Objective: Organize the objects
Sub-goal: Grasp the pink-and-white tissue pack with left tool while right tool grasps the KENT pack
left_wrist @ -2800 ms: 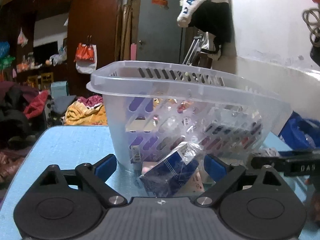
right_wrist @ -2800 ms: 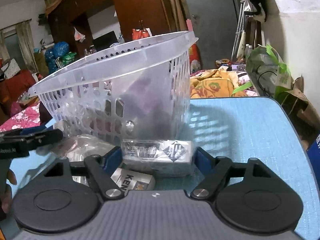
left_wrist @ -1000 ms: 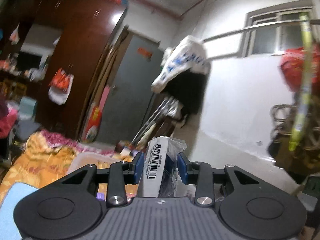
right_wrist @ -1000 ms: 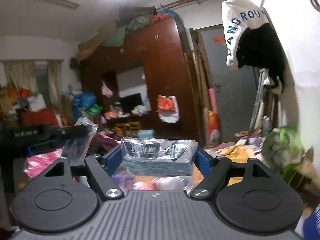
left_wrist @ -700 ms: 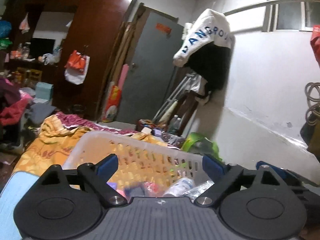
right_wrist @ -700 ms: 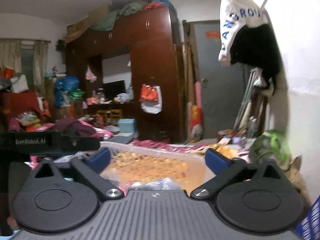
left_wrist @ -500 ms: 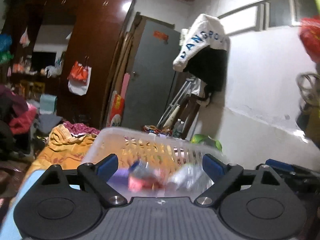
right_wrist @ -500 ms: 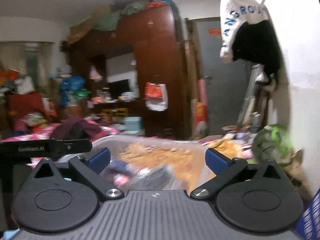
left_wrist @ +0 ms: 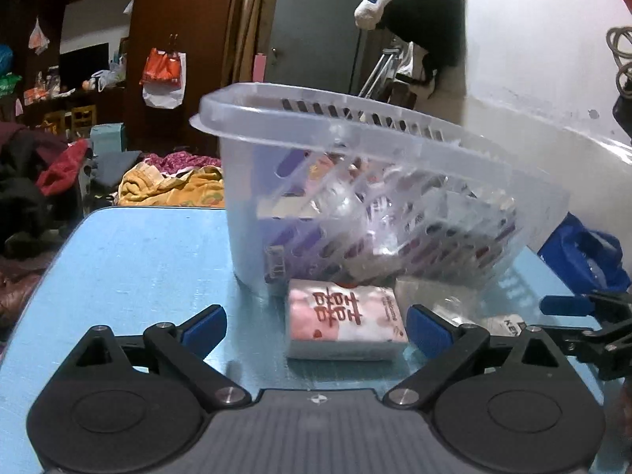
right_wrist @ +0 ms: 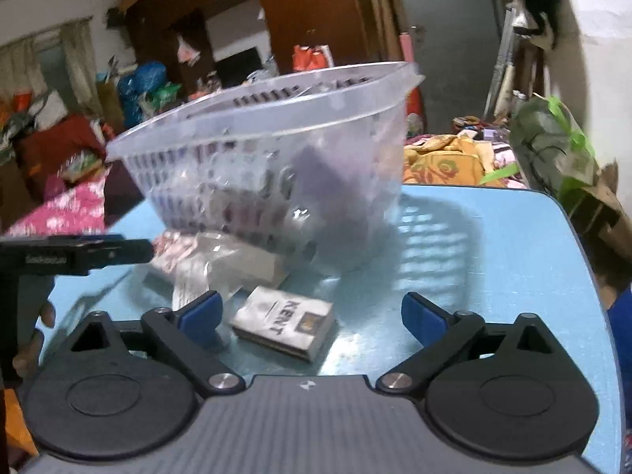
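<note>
Left wrist view: left gripper (left_wrist: 316,322) spread wide, empty, low on blue table (left_wrist: 130,260) framing pink tissue pack (left_wrist: 344,319) beside clear basket (left_wrist: 355,197), likely to grab it; right gripper (right_wrist: 312,314) likewise wide, straddling Kent box (right_wrist: 283,322).

dim indoor light, soft blur, strong fisheye bending

artificial light is falling from above, leaving the dark wooden wardrobe (left_wrist: 166,39) murky. the white wall (left_wrist: 545,59) is glaring pale. the clear slotted basket (right_wrist: 276,126) is casting a striped shadow onto the blue table (right_wrist: 493,245) in the right wrist view. motion blur is smearing the basket and the left edge there. edges are curving and darkening at the corners.
</note>
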`<state>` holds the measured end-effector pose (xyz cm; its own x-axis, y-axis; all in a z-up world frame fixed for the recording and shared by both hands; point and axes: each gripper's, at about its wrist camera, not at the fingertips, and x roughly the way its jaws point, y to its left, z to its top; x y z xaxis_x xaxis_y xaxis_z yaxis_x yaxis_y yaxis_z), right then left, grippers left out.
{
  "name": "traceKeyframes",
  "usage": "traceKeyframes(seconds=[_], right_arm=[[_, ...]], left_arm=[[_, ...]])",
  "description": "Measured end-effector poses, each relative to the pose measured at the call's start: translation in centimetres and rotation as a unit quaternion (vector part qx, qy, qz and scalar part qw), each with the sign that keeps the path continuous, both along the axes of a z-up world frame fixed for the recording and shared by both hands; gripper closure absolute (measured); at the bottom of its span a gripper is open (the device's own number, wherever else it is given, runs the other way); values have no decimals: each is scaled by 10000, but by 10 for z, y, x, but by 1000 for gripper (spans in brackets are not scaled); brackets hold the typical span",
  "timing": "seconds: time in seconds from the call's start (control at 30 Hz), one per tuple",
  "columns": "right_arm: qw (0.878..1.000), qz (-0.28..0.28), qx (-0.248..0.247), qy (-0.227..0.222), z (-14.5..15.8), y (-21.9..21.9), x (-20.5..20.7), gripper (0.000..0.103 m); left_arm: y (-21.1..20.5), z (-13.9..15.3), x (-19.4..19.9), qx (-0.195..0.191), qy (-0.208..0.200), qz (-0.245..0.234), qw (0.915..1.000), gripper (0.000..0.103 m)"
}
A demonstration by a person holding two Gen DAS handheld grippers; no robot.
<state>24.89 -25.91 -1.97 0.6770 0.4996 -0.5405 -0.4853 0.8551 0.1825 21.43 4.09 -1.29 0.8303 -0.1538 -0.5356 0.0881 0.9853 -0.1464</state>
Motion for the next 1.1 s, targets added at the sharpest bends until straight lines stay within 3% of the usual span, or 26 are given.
traceKeyframes(seconds=[0.23, 0.37, 0.53, 0.67, 0.83, 0.93, 1.1], right_arm=[[9995, 127, -300, -17, -9, 20, -7, 10], [9995, 120, -299, 29, -11, 21, -4, 19], [9981, 107, -598, -70, -13, 29, -8, 24], [9961, 56, -865, -181, -14, 36, -11, 32], [9983, -51, -578, -104, -13, 24, -9, 34], [9988, -85, -485, -84, -13, 20, -9, 34], [9988, -86, -471, -86, -12, 20, -8, 34]], left_arm=[[-5, -6, -9, 70, -135, 76, 9999, 4], [-6, -7, -10, 107, -147, 122, 9998, 4], [0, -5, -19, 97, -380, 379, 9985, 6], [-8, -9, -9, 261, -32, 300, 9992, 6], [-26, -11, -1, 437, 149, 92, 9989, 6], [-26, -12, -2, 433, 164, 229, 9987, 6], [-15, -14, -4, 66, 185, 210, 9996, 24]])
